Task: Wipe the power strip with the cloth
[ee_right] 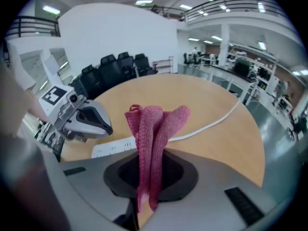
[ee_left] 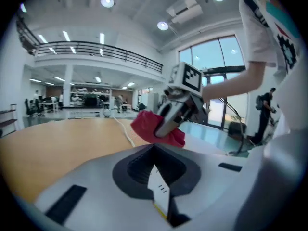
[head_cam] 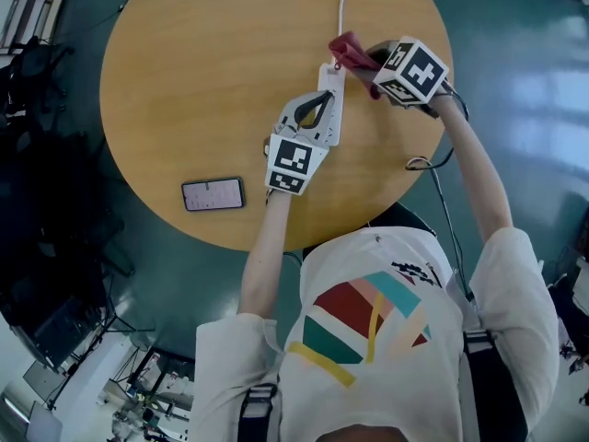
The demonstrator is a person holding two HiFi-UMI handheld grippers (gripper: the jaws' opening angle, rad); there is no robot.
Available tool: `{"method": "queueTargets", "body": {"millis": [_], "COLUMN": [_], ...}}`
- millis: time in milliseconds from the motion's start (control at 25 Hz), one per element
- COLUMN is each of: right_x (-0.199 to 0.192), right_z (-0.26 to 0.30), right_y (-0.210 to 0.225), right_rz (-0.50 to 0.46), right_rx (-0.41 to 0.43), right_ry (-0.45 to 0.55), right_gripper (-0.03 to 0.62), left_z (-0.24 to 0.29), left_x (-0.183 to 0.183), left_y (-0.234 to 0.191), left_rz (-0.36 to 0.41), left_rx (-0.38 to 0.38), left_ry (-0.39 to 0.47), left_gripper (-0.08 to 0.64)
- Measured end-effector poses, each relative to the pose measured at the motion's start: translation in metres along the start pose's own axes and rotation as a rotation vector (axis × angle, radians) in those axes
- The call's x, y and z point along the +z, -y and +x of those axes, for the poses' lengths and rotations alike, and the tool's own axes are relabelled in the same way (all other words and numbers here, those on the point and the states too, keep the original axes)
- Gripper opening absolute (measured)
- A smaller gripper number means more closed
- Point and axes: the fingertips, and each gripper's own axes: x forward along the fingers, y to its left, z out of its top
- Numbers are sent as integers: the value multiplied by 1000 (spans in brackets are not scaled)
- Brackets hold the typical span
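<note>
Pinching white plastic power strip (ee_right: pixel 115 147) in left gripper (ee_left: pixel 156 179), clamping red knit cloth (ee_right: pixel 153 129) in right gripper (ee_right: pixel 150 172) beside strip's cord (head_cam: pixel 343 7).

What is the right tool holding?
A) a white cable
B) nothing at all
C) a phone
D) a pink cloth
D: the right gripper view shows the right tool shut on the pink cloth, which sticks up from between its jaws.

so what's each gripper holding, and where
Left gripper grips the power strip at its end away from the cord. Right gripper pinches the cloth at its bunched folds.
</note>
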Motion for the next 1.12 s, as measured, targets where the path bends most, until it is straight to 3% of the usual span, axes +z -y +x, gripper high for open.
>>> {"method": "queueTargets", "body": {"millis": [240,400,520,680,800,960,1120], "right_x": [28,44,50,64,71,86,87], "right_z": [-73,-106,-109,-115,-125,-136,-142], "right_y": [-41,-90,-114,-129,-131,-139,-143], "right_rz": [344,353,289,306,240,62,43], "right_rx": [-152,-184,-179,-131,-185,-253,-267], "right_ry": [504,723,751,819,841,892,910], "right_gripper": [40,38,38,40,38,38,38], "left_z": [-69,-116,-124,-134,-139,-140,-141], "left_x": [75,116,130,139,144,139,136], "left_y": [-28,-37,-32,-27,-25,-25,-24], "left_rz": [-163,-216,-169,-102,-86,-83,-80], "left_rx": [304,429,460,491,514,530,541], "left_ry": [294,409,406,412,426,423,417], "left_gripper": [43,43,43,43,43,43,43]}}
